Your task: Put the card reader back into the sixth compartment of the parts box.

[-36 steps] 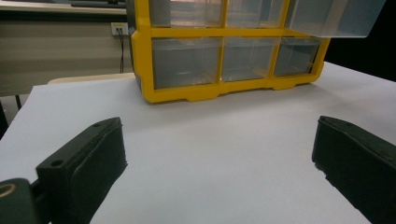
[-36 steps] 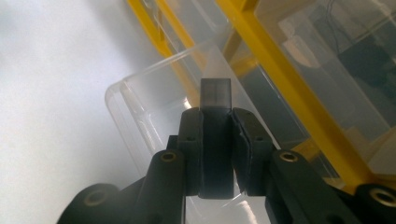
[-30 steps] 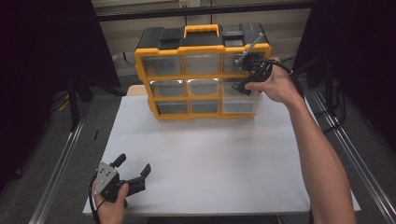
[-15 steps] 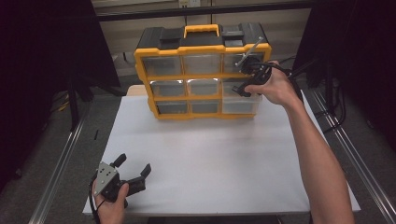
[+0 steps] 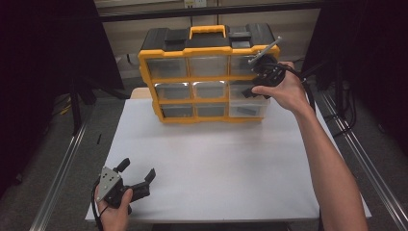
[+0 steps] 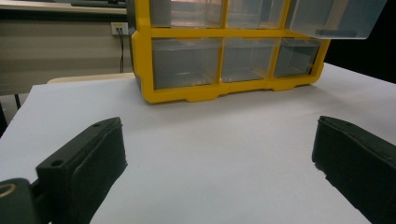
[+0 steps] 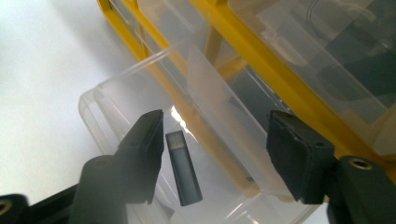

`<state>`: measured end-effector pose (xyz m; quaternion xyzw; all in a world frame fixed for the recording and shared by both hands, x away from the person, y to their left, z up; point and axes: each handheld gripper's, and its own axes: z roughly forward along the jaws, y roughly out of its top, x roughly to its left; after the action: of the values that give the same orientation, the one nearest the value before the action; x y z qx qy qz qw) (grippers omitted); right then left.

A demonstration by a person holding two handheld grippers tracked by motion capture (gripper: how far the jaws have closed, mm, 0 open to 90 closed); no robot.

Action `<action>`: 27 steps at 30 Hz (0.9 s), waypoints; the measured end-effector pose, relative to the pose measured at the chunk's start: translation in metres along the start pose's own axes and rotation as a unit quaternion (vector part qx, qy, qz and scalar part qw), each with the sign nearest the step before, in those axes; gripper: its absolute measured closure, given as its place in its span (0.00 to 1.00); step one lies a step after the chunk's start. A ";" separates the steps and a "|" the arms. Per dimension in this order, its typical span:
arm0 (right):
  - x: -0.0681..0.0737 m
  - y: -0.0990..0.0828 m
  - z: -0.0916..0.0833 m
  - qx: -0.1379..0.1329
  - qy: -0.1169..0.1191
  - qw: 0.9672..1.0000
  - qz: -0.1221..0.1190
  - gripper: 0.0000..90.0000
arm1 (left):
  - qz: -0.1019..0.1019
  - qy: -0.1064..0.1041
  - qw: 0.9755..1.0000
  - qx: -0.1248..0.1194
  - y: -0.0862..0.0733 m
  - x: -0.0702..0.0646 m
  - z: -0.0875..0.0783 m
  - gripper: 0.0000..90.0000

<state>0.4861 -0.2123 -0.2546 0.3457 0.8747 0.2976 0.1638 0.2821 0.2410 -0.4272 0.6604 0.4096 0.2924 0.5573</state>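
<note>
— So, where's my right tool (image 7: pixel 212 154)?

— Up at the yellow organizer (image 5: pixel 208 72), jaws spread wide over a pulled-out clear drawer (image 7: pixel 135 116) on its right side. A dark USB stick (image 7: pixel 183 168) lies inside, just beside one jaw; I think nothing is gripped.

— And my left tool (image 5: pixel 139 178)?

— Low over the white surface (image 5: pixel 226 163) near its front left corner, jaws wide apart, holding nothing, pointed toward the organizer.

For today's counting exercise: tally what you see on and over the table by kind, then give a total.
Yellow drawer organizer: 1
Clear drawers, one pulled out: 9
USB stick in the open drawer: 1
Hand-held grippers (left, right): 2
Total: 13
</note>
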 end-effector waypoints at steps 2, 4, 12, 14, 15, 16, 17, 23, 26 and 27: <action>0.002 -0.002 -0.002 -0.010 -0.008 1.000 0.004 0.31 | -0.002 0.002 1.000 -0.001 0.000 0.001 0.000 0.03; 0.003 -0.004 -0.004 -0.027 -0.012 0.999 0.011 0.26 | -0.005 0.005 1.000 -0.003 0.001 0.002 -0.001 0.03; 0.003 -0.023 -0.010 -0.104 -0.030 0.992 0.067 0.11 | 0.001 0.009 1.000 -0.002 0.001 0.002 -0.001 0.03; 0.001 -0.029 -0.012 -0.126 -0.036 0.988 0.084 0.10 | -0.001 0.010 1.000 -0.004 0.001 0.002 -0.001 0.03; 0.000 -0.033 -0.013 -0.135 -0.039 0.986 0.088 0.08 | -0.003 0.010 1.000 -0.004 0.001 0.002 -0.001 0.03; -0.001 -0.035 -0.014 -0.144 -0.039 0.985 0.092 0.07 | -0.003 0.010 1.000 -0.004 0.001 0.002 0.000 0.03; -0.001 -0.038 -0.016 -0.152 -0.044 0.983 0.098 0.07 | -0.003 0.010 1.000 -0.004 0.001 0.002 0.000 0.03; 0.004 -0.053 -0.021 -0.196 -0.056 0.972 0.113 0.03 | -0.002 0.008 1.000 0.000 -0.001 0.002 0.000 0.03; 0.008 -0.059 -0.021 -0.206 -0.073 0.967 0.130 0.05 | -0.003 0.008 1.000 -0.002 0.000 0.003 -0.001 0.03; 0.010 -0.060 -0.020 -0.211 -0.079 0.966 0.130 0.05 | -0.002 0.009 1.000 -0.002 0.000 0.003 -0.002 0.03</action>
<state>0.4383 -0.2484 -0.2783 0.4360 0.7240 0.4660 0.2618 0.2822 0.2444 -0.4270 0.6558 0.4149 0.2981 0.5558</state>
